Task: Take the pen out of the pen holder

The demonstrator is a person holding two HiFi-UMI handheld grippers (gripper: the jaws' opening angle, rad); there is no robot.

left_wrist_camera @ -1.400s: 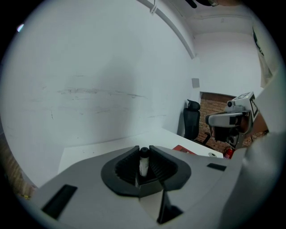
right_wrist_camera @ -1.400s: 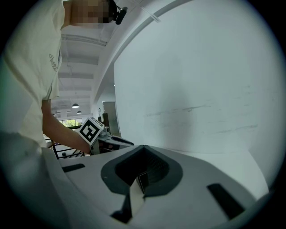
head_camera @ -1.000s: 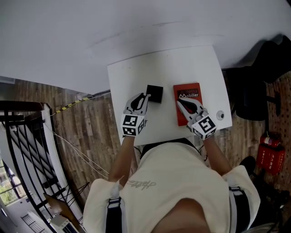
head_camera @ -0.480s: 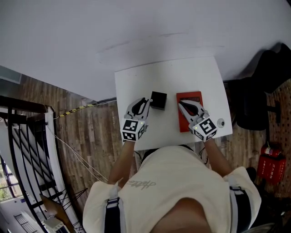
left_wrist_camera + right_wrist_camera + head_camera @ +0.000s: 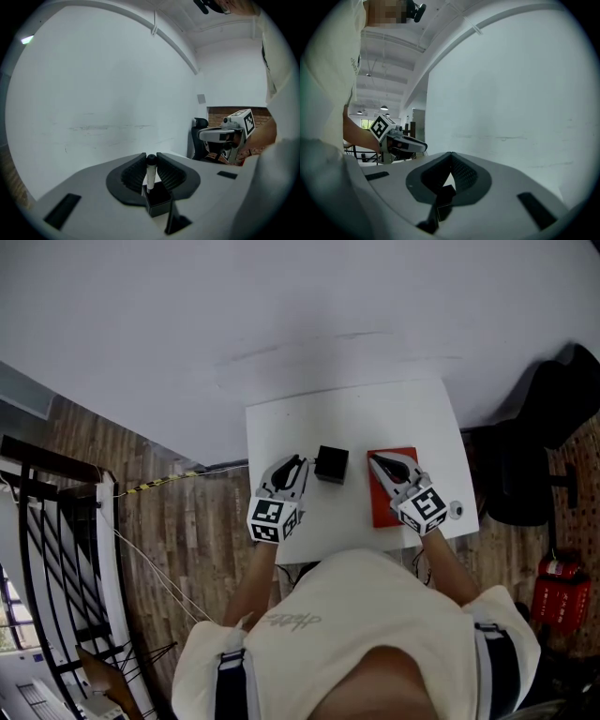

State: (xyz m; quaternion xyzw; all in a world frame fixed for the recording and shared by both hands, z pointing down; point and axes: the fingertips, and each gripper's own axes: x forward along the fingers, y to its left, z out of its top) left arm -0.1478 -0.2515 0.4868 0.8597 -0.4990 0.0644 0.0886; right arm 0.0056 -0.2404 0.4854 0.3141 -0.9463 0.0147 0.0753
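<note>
A black square pen holder stands on the white table. A white pen with a black cap stands upright in it. My left gripper reaches the holder from its left, and its fingertips sit against both sides of the pen's cap. My right gripper is shut with nothing in it and hovers over a red book. The pen itself is too small to make out in the head view.
A small round object lies at the table's right edge. A black chair and a red fire extinguisher stand to the right. A white wall rises behind the table, and stair railings stand on the wooden floor to the left.
The head view has shifted, so the table now sits lower and further right. Both grippers keep about the same places beside the holder and over the book.
</note>
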